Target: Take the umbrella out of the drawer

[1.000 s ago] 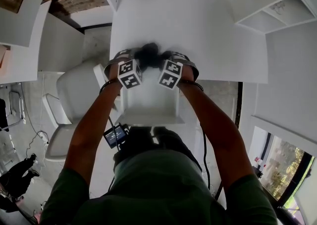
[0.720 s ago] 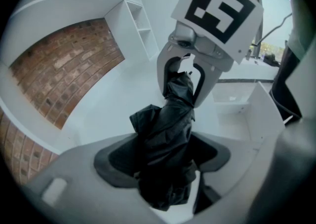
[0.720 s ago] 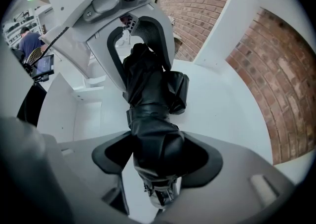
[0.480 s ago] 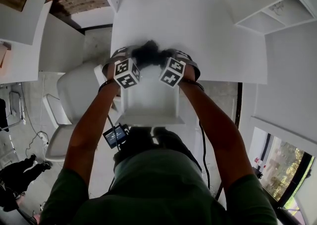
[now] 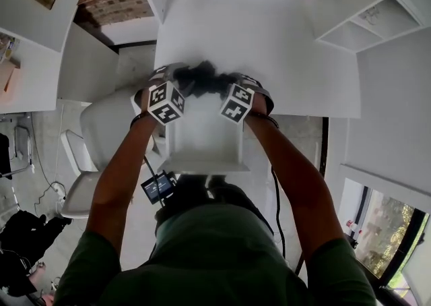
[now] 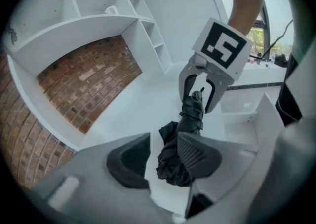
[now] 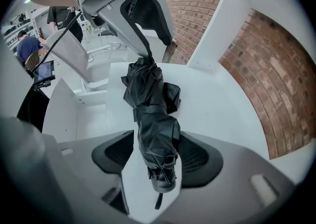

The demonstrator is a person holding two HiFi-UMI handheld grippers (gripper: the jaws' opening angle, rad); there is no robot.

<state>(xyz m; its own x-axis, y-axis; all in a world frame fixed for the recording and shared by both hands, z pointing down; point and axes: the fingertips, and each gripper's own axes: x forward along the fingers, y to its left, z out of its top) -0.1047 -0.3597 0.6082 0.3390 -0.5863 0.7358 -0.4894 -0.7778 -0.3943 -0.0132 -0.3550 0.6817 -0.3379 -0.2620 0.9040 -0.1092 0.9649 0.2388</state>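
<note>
The folded black umbrella (image 5: 202, 79) is out of the white drawer (image 5: 202, 162). It is carried crosswise just above the drawer's back end, where the drawer meets the white desktop (image 5: 269, 35). The drawer stands pulled out toward the person, and what shows of its inside is bare white.

The left gripper (image 6: 163, 145) comes in from the drawer's left side around the umbrella's loose cloth end. Its jaws have just been closing and stand at a middling width. The cloth lies against one pad (image 6: 197, 156), while a white gap shows beside the other.

The right gripper (image 7: 155, 153) comes in from the drawer's right side and has the umbrella's handle end between its jaws, a short strap dangling from it. These jaws have just been opening and stand wide, with both pads snug against the bundle.

The two marker cubes (image 5: 166, 101) sit side by side above the drawer's back half. A brick wall (image 6: 84, 85) shows beyond the drawer's far end, past the desktop.
</note>
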